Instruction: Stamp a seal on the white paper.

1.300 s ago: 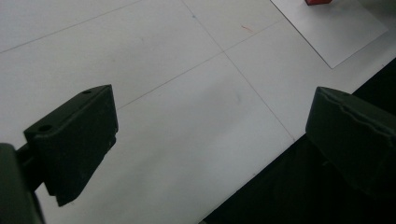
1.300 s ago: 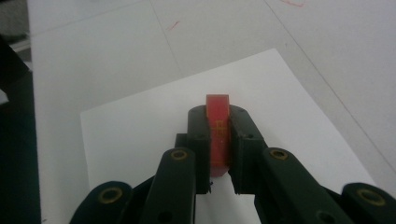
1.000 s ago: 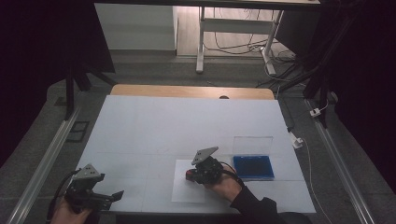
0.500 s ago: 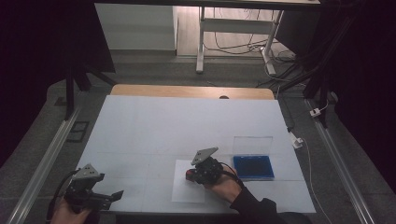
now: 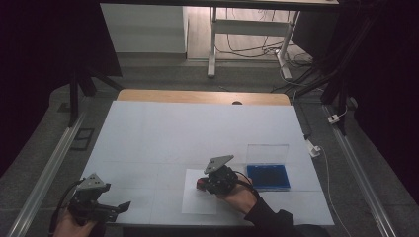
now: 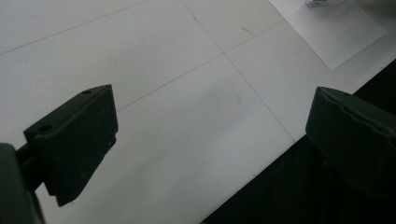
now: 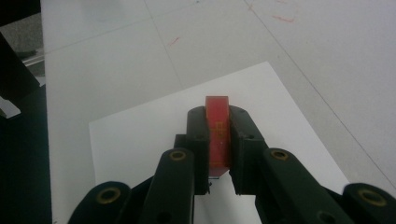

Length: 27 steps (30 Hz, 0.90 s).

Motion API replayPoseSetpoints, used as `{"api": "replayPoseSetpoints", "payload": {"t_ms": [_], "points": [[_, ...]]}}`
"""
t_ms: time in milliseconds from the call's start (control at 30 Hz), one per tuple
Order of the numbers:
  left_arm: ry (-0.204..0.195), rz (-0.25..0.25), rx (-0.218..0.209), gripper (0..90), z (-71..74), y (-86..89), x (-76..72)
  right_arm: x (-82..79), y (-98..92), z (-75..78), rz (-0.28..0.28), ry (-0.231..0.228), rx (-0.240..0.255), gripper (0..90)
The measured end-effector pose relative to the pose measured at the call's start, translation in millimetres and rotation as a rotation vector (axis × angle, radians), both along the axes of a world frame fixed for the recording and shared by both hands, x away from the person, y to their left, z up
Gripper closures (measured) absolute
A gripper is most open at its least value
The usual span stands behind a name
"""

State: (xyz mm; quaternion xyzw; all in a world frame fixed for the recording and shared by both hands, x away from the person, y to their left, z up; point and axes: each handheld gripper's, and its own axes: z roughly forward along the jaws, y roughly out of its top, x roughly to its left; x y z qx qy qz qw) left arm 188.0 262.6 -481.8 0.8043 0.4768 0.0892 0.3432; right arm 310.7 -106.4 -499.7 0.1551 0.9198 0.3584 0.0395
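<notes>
— Nothing has moved since a second ago: right gripper [image 7: 218, 140] stays clamped on the red block [image 7: 218, 133] over the white sheet [image 7: 140, 135].

— And the left gripper [image 5: 106, 210]?

— Jaws wide, empty, well left of that sheet.

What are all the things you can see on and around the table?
Table: one, white top with thin lines, middle of the high view.
Paper sheet: one, white, near edge of the table, under the right claw.
Red block: one, small and flat, pinched upright between the right claw's jaws, over the paper.
Blue case: one, with its clear lid open, right of the paper.
Wooden board: one, tan, along the table's far edge.
Metal rails: two, grey, on the floor at either side.
Left claw: one, black, jaws wide apart, holding nothing, near left corner.
Right claw: one, black, shut on the block.
</notes>
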Motion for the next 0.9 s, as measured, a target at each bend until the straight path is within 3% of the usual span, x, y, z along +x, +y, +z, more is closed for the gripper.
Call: {"api": "replayPoseSetpoints", "payload": {"t_ms": [900], "points": [[0.002,-0.002,-0.012,3.0,0.0,0.9,0.2,0.6,-18.7,17.5,-0.039,0.029,0.07,79.2]]}}
